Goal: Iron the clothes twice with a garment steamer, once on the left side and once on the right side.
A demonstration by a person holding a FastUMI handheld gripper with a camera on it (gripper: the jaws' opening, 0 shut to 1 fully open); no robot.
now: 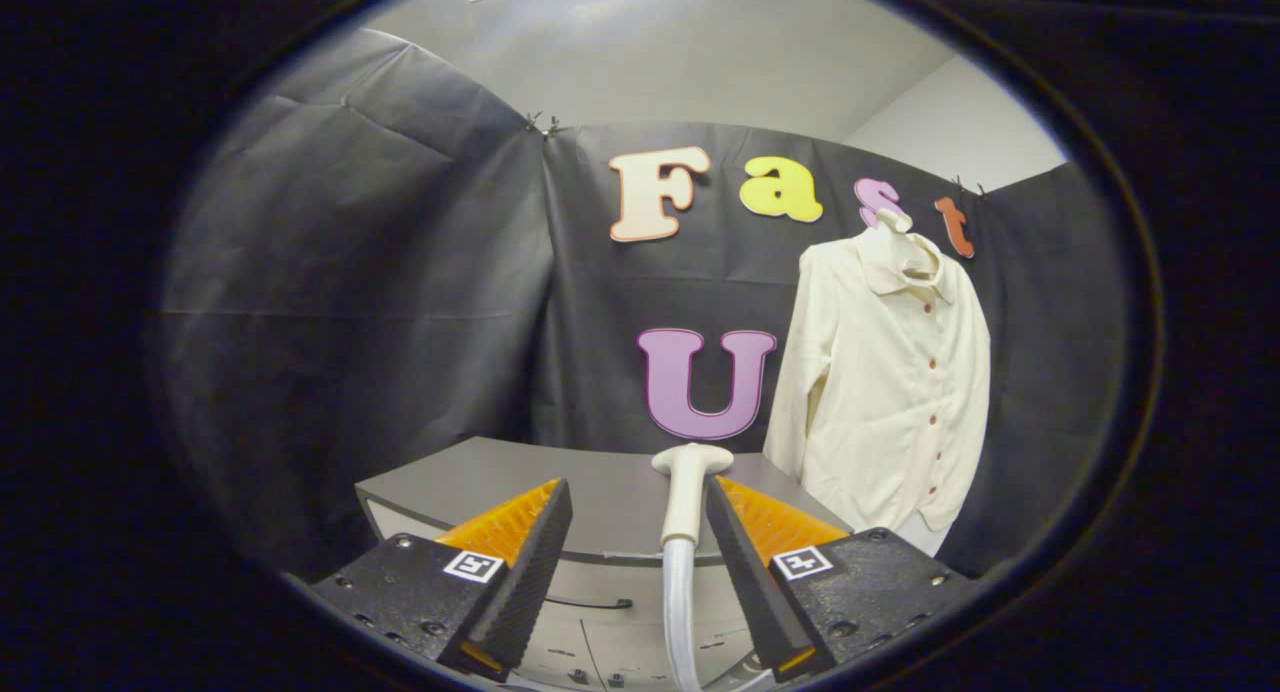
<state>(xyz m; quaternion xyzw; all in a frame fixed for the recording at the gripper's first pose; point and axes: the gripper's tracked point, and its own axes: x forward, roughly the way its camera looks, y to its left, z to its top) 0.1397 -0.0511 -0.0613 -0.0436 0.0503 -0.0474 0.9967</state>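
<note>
Fingers (640, 552) spread wide, gripping nothing, though the cream plastic garment steamer head on its ribbed white hose (686, 512) stands between them, hard by the right one. Beyond, the cream button-up shirt (885, 392) hangs over the grey tabletop's (480, 477) far right corner; neither pass looks begun.

Grey cabinet (480, 472) just beyond the gripper (636, 486), fingers spread apart. Flat top, drawer fronts below, seen between them. Steamer handle (686, 502) upright at the front edge, hard by the right finger; whether resting on the top, unclear. Shirt (880, 392) hanging past the far right corner.
</note>
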